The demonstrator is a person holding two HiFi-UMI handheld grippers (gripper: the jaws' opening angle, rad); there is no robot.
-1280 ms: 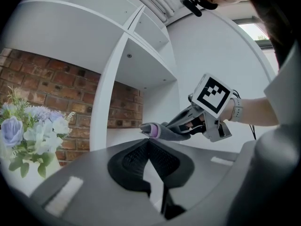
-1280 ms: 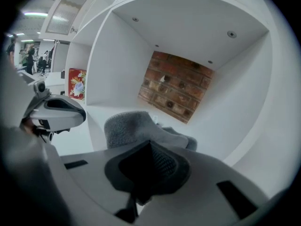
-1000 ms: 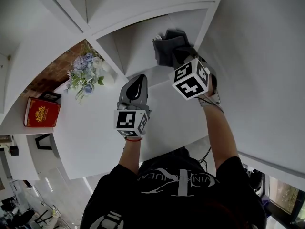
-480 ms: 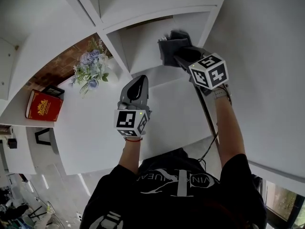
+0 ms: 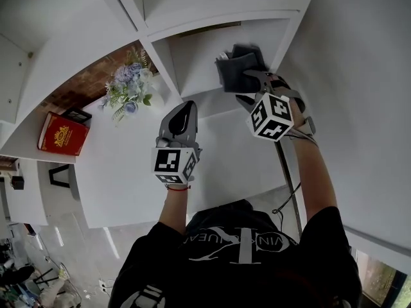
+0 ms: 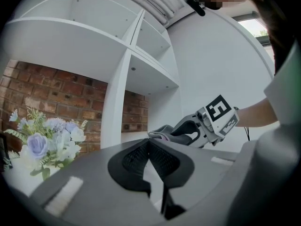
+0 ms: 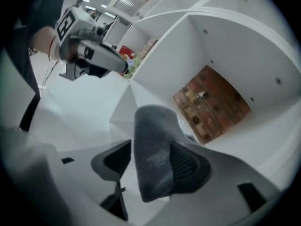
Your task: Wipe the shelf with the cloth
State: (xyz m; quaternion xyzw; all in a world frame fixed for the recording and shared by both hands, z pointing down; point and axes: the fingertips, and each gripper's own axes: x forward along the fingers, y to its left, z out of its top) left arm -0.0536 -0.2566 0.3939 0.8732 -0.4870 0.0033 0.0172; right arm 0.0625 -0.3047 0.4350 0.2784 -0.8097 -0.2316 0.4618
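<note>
A: Where is the cloth point(image 5: 239, 66) sitting now?

B: It is lying in the open compartment of the white shelf point(image 5: 192, 59), close to the compartment's right wall, the same corner as a second ago. The right gripper point(image 7: 150, 142) is reaching in after it.

A: Is it gripping the cloth?

B: Not any more. Its jaws have just been opening and are now standing wide. The grey cloth is standing up between them, leaning on one pad, with a clear gap showing to the other.

A: Anything else changing on that side?

B: The wrist is rolling: its marker cube point(image 5: 270, 116) is showing different faces from a second ago, and the gripper is sitting lower and further right in the head view.

A: And the left gripper point(image 6: 148, 142)?

B: Its jaws are resting together with nothing between them. It is pointing level at the shelf, well left of the cloth, in nearly the same spot as before.

A: The rest of the shelf?

B: The flowers point(image 5: 128, 88) and the red book point(image 5: 62, 133) are sitting in the neighbouring bay in front of the brick wall point(image 6: 61, 93). They are only drifting in the picture as the head turns.
</note>
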